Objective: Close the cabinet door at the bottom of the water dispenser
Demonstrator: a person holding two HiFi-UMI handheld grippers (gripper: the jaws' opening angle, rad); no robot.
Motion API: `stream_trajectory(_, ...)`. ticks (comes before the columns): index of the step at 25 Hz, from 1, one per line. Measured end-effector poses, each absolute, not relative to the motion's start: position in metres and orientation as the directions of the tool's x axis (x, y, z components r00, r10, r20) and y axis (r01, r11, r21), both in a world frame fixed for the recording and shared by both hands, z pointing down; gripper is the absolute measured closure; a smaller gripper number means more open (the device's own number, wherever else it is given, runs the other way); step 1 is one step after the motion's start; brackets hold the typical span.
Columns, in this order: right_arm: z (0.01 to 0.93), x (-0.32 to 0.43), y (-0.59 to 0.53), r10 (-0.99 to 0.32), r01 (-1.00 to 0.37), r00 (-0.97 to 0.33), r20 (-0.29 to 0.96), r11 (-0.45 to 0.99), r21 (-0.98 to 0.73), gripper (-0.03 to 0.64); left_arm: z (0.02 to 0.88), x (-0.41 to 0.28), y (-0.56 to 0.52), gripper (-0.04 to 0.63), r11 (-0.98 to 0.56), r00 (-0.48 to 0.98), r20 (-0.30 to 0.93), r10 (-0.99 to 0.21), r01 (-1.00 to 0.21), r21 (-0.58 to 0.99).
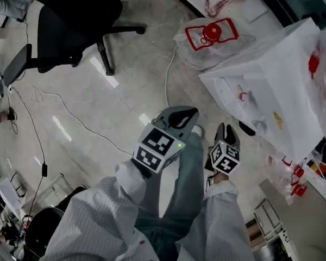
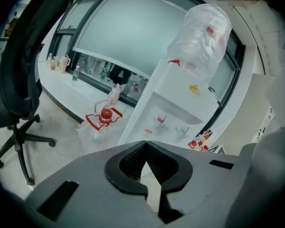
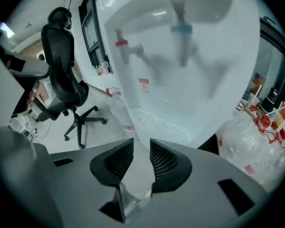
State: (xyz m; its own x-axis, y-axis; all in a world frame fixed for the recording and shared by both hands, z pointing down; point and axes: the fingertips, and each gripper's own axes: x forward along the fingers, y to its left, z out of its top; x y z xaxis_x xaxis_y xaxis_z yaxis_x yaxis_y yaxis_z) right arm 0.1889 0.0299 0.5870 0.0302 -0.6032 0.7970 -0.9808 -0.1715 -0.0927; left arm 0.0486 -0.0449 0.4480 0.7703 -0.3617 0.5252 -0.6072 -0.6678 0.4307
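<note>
Dispenser [image 1: 250, 86]: white, at 2 o'clock.
Chair [image 1: 70, 20]: black, at 10 o'clock.
Left gripper [image 2: 146, 143]: jaws clenched, empty.
Right gripper [image 3: 141, 145]: jaws released, empty, facing taps [image 3: 180, 32].

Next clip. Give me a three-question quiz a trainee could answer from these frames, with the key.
1. True or false: the left gripper has its fingers spread wide apart.
2. The cap of the clear bottle lying beside the water dispenser is: A red, B blue, C green.
3. Fill in: between the fingers of the right gripper, which faces the dispenser's taps, there is ____.
Key: 1 false, the fingertips meet. 2 A. 3 nothing; they stand apart and empty.
</note>
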Motion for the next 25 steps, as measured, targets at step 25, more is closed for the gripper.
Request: stream_trajectory(25,0.144,0.097,-0.019,-0.970,-0.982,-0.165,0.177,0.179,0.064,0.597,0.184,0.025,-0.039,0.584,-0.849,0.932,0.215,-0.291,-0.355,0.390)
